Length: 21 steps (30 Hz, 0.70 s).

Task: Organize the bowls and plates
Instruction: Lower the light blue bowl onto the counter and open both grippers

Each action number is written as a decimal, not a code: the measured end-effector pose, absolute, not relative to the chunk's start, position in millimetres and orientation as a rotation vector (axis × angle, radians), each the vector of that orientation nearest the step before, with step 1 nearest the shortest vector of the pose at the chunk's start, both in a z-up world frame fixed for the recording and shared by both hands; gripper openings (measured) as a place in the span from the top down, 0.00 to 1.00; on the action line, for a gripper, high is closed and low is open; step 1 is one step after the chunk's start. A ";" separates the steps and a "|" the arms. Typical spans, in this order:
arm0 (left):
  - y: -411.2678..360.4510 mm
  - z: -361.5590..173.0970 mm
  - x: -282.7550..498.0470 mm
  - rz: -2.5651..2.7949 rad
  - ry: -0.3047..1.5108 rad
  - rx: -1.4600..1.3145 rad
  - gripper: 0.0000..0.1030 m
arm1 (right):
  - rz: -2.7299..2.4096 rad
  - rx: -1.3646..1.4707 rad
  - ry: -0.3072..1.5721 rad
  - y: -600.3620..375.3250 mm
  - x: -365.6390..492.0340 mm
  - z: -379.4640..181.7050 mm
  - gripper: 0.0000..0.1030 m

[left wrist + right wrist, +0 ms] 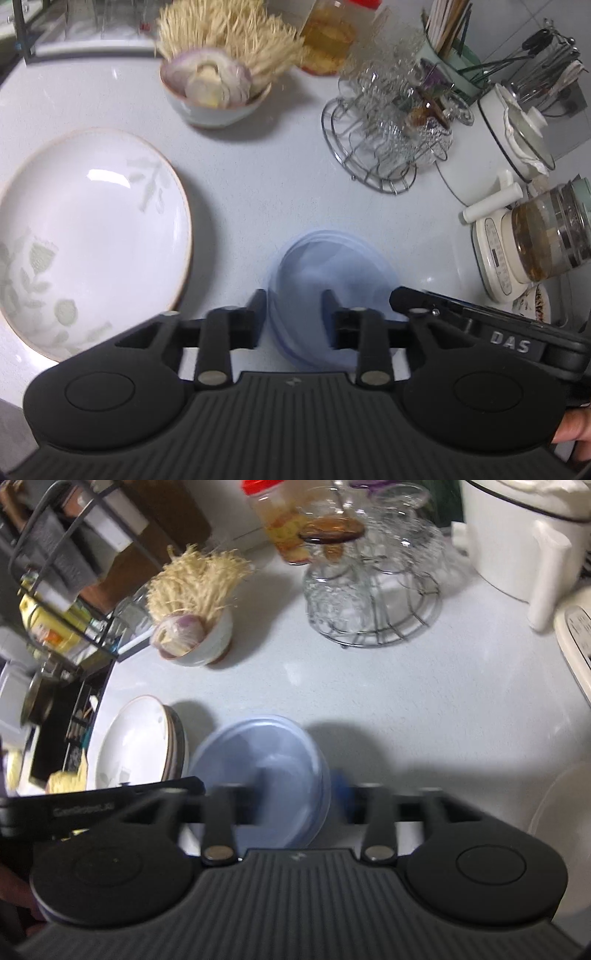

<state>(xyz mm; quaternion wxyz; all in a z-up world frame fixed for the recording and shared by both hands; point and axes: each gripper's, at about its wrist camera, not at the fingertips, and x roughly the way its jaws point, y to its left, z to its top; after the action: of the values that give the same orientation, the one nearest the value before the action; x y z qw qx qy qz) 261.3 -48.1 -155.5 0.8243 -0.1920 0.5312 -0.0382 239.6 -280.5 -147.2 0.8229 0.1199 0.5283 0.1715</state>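
Note:
A stack of translucent blue bowls [332, 280] sits on the white counter [258, 177], also in the right wrist view [266, 760]. My left gripper [294, 306] straddles the stack's left rim, one finger outside and one inside. My right gripper [301, 786] straddles its right rim the same way. Both look closed on the rim, with motion blur. A large white floral plate [92, 236] lies to the left; in the right wrist view it tops a stack of plates [140, 742]. A white bowl of onion and enoki mushrooms [214, 92] stands behind.
A wire rack of glass cups [391, 122] stands at back right, with a white pot [513, 140], a kettle on its base [539, 243], a utensil holder [450, 44] and a jar [328, 40]. A black shelf rack [59, 572] is at far left.

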 end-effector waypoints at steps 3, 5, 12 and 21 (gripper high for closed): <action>-45.6 -144.0 261.3 -0.093 1.107 -0.402 0.59 | 0.372 0.275 1.102 -283.7 236.2 -140.6 0.39; -46.7 -130.7 260.7 -0.109 1.076 -0.386 0.59 | 0.364 0.290 1.070 -286.0 233.4 -131.0 0.39; -56.4 -88.8 263.2 -0.174 0.979 -0.317 0.59 | 0.339 0.223 0.934 -283.9 225.3 -88.2 0.39; -72.8 -65.1 276.6 -0.271 0.914 -0.312 0.59 | 0.252 0.146 0.791 -289.1 200.3 -57.8 0.39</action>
<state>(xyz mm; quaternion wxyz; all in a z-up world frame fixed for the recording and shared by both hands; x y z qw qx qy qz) 276.6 -72.8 -65.1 0.8768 -0.1495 0.4382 -0.1297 200.3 -289.1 -57.8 0.9124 0.0710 0.3841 0.1225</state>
